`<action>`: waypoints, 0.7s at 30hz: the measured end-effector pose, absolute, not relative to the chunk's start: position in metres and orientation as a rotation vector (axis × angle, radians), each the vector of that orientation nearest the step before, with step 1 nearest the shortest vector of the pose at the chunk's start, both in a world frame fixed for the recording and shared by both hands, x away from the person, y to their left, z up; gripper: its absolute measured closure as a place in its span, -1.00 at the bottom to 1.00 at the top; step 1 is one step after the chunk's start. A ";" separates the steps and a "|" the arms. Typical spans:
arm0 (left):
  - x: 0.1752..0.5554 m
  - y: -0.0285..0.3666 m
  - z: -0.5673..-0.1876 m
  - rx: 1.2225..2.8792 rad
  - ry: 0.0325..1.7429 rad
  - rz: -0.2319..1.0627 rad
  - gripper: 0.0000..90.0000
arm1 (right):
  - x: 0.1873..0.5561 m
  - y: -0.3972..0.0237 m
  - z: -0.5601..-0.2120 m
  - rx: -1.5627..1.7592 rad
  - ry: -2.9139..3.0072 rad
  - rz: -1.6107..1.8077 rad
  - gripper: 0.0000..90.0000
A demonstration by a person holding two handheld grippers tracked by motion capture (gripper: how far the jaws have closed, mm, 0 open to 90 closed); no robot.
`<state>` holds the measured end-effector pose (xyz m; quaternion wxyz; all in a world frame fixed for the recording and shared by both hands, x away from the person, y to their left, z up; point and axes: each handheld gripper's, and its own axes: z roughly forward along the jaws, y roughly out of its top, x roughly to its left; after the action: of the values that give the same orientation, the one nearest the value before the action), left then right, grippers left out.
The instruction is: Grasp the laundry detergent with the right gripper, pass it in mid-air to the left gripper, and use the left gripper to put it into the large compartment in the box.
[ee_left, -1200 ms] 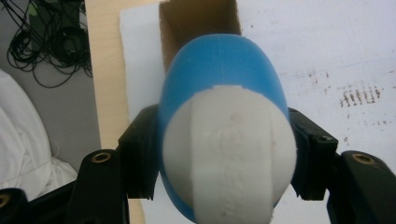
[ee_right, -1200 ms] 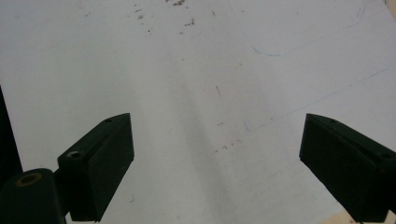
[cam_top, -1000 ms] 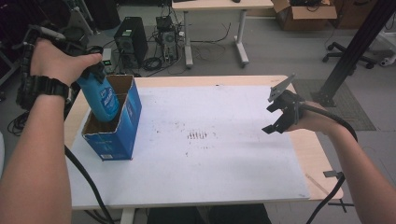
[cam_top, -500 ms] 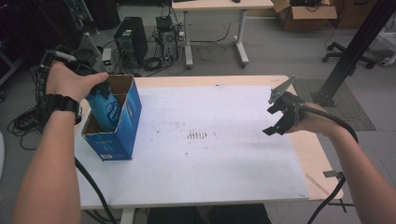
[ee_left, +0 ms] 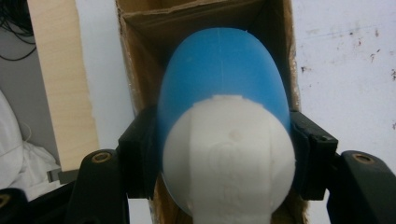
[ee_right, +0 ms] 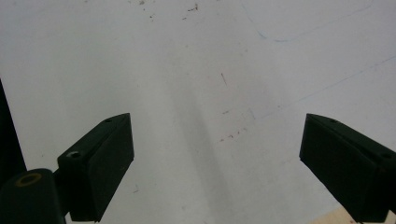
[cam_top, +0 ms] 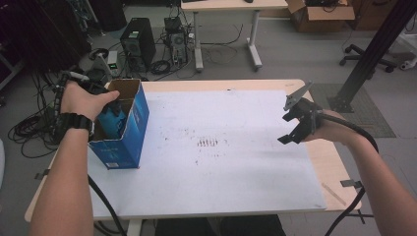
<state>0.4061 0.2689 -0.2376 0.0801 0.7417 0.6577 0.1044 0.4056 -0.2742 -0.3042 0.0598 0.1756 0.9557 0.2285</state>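
Blue bottle (ee_left: pixel 222 88), white cap toward us, is pinched in our left gripper (ee_left: pixel 224 154) jaws and points lengthwise down into the open cardboard box (cam_top: pixel 129 129). Our right gripper (cam_top: pixel 295 118), jaws spread, hangs well apart over the worktop (cam_top: pixel 236 182).

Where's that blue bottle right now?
In the high view the blue bottle sits partly inside the open blue box at the table's left edge, clamped by the left gripper.

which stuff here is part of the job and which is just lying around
In the job:
- blue bottle with white cap, clamped in the left tongs
- blue cardboard box, bottle partly inside

Lying about:
- right tongs, open over the white table top
- computer tower and cables on the floor
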 end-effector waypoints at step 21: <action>0.407 0.271 -0.273 2.252 1.987 0.279 -0.16 | 0.405 -0.272 -0.310 0.533 2.906 0.676 -0.78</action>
<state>0.4074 0.2714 -0.2727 0.0627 0.7452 0.6574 0.0924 0.4053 -0.2717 -0.3097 0.0552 0.1755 0.9574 0.2227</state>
